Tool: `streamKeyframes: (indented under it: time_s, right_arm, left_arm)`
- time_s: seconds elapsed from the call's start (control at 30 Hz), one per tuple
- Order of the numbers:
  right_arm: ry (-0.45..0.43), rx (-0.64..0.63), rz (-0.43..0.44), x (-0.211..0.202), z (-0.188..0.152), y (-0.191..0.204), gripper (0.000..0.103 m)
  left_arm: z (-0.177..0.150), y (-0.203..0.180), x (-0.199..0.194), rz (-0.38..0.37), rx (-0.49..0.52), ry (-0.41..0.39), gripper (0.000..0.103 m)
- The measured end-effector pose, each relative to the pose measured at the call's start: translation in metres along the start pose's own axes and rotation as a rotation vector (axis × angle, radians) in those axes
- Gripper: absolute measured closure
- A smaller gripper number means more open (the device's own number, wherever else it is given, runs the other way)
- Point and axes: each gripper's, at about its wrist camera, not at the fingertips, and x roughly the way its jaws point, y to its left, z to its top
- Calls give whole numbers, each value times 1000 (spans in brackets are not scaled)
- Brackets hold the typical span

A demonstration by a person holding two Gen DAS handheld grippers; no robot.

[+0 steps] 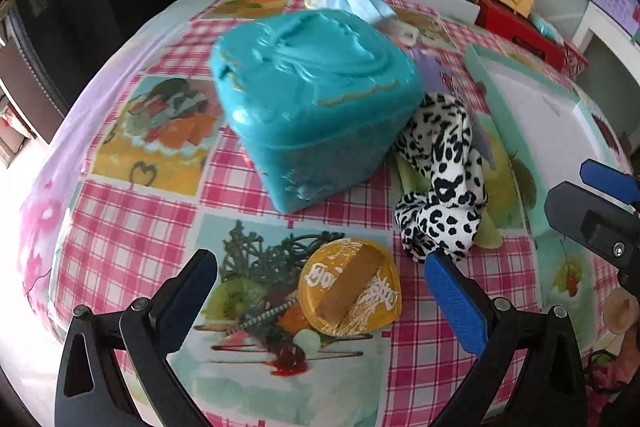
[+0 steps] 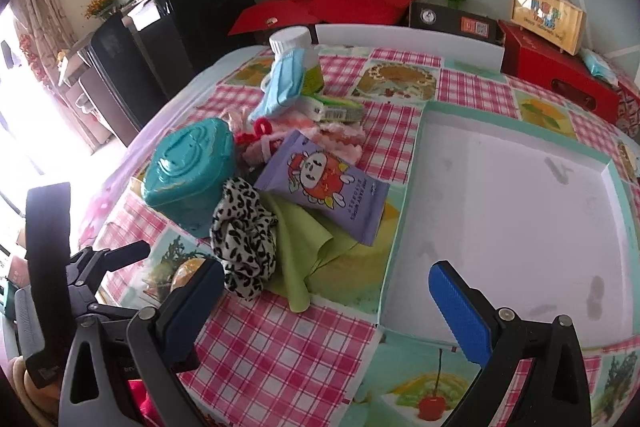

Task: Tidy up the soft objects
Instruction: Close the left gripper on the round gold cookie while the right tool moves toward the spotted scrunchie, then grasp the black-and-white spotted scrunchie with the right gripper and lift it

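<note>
Faintly, the purple wipes pack (image 2: 322, 183) reads "baby wipes"; other labels blur.

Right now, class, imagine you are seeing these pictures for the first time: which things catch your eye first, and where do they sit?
The teal lidded tub stands mid-table on the pink checked tablecloth. Just right of it lies the black-and-white spotted scrunchie, resting on a green cloth, with a purple wipes packet behind. Further right, the big shallow white box lies empty.
</note>
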Motion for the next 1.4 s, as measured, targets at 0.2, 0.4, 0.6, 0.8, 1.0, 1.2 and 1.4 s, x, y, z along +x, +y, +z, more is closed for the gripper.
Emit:
streamKeyframes:
  time_s: [0.2,0.4,0.6,0.8,1.0,1.2,1.4]
  right_arm:
    - [24,6,4,11,-1,-3,0]
    - [42,-14,20,21,-2,3,0]
    - [51,-26,29,26,-1,10,0]
    - [48,-31,34,27,1,15,0]
    - [55,-49,58,31,4,25,0]
    - [70,-44,73,38,6,34,0]
    - [74,-66,90,44,8,47,7]
  left_arm:
    - [5,-12,12,27,50,27,0]
    - [11,-13,25,22,46,57,3]
    - [9,-7,19,19,46,38,24]
    - [0,-10,7,-23,59,11,53]
    - [-1,4,4,-35,6,5,56]
    - [1,37,0,10,-122,2,56]
    - [3,71,-6,39,-217,-12,56]
